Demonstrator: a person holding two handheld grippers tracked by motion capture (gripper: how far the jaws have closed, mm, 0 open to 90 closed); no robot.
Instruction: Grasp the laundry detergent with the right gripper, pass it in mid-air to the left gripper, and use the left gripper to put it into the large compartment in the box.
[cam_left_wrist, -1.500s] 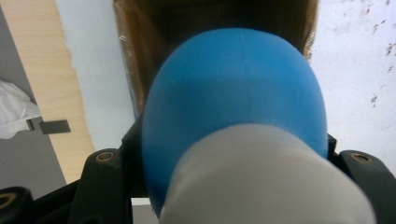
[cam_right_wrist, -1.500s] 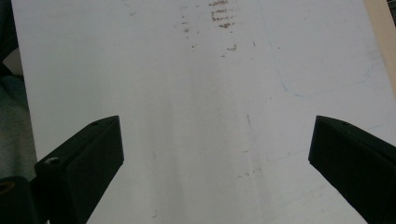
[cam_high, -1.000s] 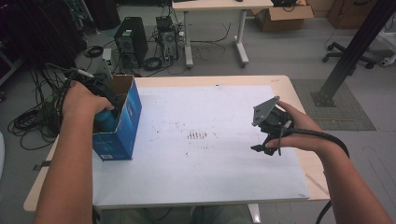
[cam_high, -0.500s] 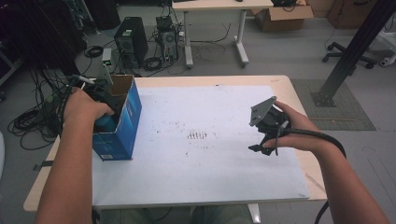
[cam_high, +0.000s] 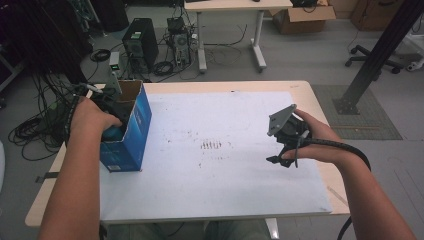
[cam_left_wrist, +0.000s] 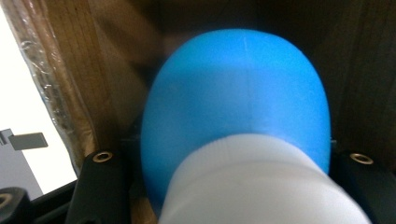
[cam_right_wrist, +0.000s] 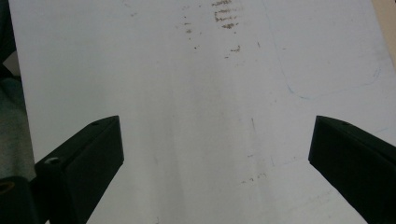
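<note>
Two grippers: one in each hand, at a counter (cam_high: 320, 95) under a white sheet (cam_high: 225, 175).
High view, left gripper (cam_high: 107, 112): reaches down into the open top of a blue box (cam_high: 132, 135); the hand covers most of it, and its jaws are hidden inside.
High view, blue box: stands upright on the left part of the white sheet, top flaps open, brown inside.
High view, right gripper (cam_high: 280, 160): held above the right part of the sheet, well apart from the box, a grey plate on top and a black cable trailing along the forearm.
Left gripper view, bottle (cam_left_wrist: 238, 121): a rounded blue body with a white part nearer the camera, lying between the two black jaws inside the brown box walls.
Left gripper view, jaws: pressed in on the bottle from both sides, pinching it.
Right gripper view, jaws: spread wide, nothing between them.
Right gripper view, sheet: white with a few dark smudges (cam_right_wrist: 224, 16) near the top.
</note>
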